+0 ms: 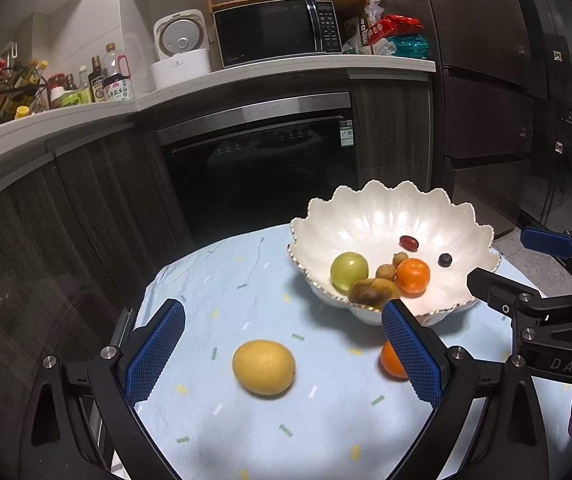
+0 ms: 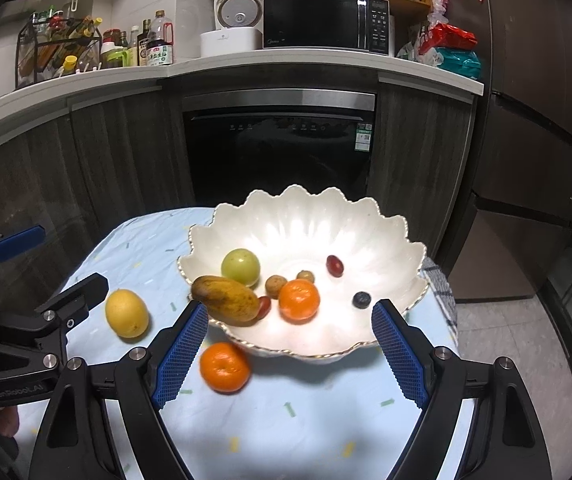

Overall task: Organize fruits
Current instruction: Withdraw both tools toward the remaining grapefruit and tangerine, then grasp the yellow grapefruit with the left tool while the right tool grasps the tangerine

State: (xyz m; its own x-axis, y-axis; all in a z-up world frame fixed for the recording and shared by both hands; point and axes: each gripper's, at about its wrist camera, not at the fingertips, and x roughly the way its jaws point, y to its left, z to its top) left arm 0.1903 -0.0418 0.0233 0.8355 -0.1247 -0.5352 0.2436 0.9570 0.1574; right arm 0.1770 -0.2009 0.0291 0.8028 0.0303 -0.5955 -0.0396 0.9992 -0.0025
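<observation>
A white scalloped bowl (image 2: 366,240) stands on the light blue cloth (image 2: 286,420). It holds a green apple (image 2: 241,266), a brownish mango (image 2: 225,300), an orange (image 2: 299,300), a blueberry (image 2: 361,299), a red grape (image 2: 334,265) and small brown fruits (image 2: 276,285). A yellow lemon (image 1: 264,367) lies on the cloth between my left gripper's open fingers (image 1: 284,354). A loose orange (image 2: 225,367) lies in front of the bowl, near the left finger of my open, empty right gripper (image 2: 288,354). The bowl (image 1: 378,220) and loose orange (image 1: 390,360) also show in the left wrist view.
Dark cabinets and a built-in oven (image 2: 282,148) stand behind the table. The counter above carries a microwave (image 2: 326,20), a rice cooker (image 2: 238,20) and bottles (image 2: 158,40). A tall fridge (image 2: 538,120) is at right. The table edge drops off close behind the bowl.
</observation>
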